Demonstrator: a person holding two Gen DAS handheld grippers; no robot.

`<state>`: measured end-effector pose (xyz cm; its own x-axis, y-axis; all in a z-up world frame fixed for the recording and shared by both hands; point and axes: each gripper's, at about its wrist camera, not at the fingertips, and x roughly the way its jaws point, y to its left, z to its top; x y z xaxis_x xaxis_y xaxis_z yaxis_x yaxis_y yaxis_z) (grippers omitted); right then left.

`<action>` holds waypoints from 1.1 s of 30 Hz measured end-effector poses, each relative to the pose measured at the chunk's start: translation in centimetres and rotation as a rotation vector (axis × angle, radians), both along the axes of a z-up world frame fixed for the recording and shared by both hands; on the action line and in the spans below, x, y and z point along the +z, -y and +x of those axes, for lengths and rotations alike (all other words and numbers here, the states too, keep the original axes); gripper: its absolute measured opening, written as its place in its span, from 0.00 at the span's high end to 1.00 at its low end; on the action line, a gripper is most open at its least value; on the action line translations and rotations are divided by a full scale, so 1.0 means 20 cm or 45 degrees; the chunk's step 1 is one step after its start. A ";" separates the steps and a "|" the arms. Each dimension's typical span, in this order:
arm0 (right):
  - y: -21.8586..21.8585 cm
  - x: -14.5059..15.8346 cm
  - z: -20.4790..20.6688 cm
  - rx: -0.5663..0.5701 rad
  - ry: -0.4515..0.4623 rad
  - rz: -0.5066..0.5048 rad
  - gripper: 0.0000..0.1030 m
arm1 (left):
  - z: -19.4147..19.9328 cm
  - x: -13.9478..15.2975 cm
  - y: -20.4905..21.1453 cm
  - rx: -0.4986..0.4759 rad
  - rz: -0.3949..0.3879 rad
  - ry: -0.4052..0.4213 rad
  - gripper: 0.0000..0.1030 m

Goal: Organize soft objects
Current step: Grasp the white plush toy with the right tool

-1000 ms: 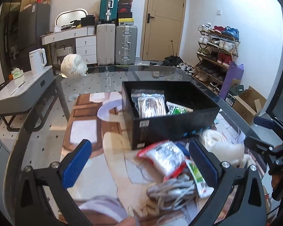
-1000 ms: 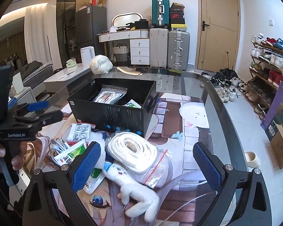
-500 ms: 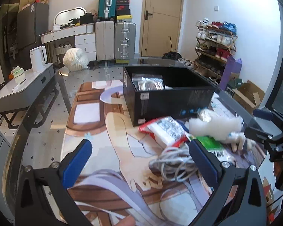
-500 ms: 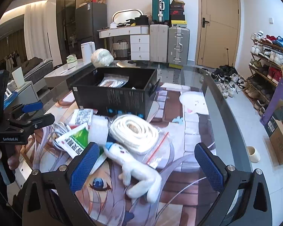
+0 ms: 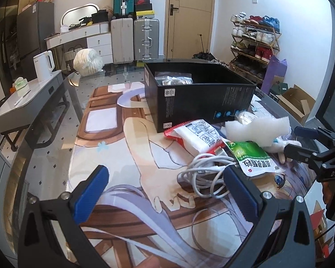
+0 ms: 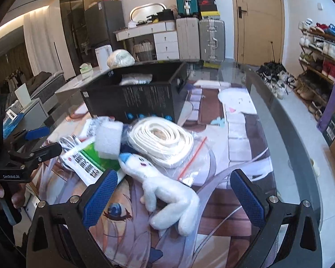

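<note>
Both tongs, left (image 5: 165, 187) and right (image 6: 172, 192), gape wide and empty. We advise gripping the plush toy (image 6: 167, 192) mid-body, then lifting into the black box (image 6: 136, 100).

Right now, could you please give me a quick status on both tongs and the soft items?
Left tongs open, empty. Right tongs open over plush toy. Black box holds one bag; foam block, cable bundle piled outside.
</note>
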<state>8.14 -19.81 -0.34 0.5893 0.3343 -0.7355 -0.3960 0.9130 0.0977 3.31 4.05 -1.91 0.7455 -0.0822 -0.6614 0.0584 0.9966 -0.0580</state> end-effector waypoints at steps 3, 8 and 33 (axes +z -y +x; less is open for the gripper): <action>0.02 -0.03 0.01 -0.020 -0.029 0.018 0.01 | 0.01 -0.01 0.01 -0.006 0.003 -0.014 0.00; 0.05 -0.05 0.01 -0.023 -0.047 0.073 0.01 | 0.01 -0.02 0.01 -0.012 0.004 -0.022 0.00; 0.02 -0.07 -0.05 0.023 -0.009 0.060 0.57 | 0.00 0.00 -0.01 -0.021 -0.057 -0.017 0.00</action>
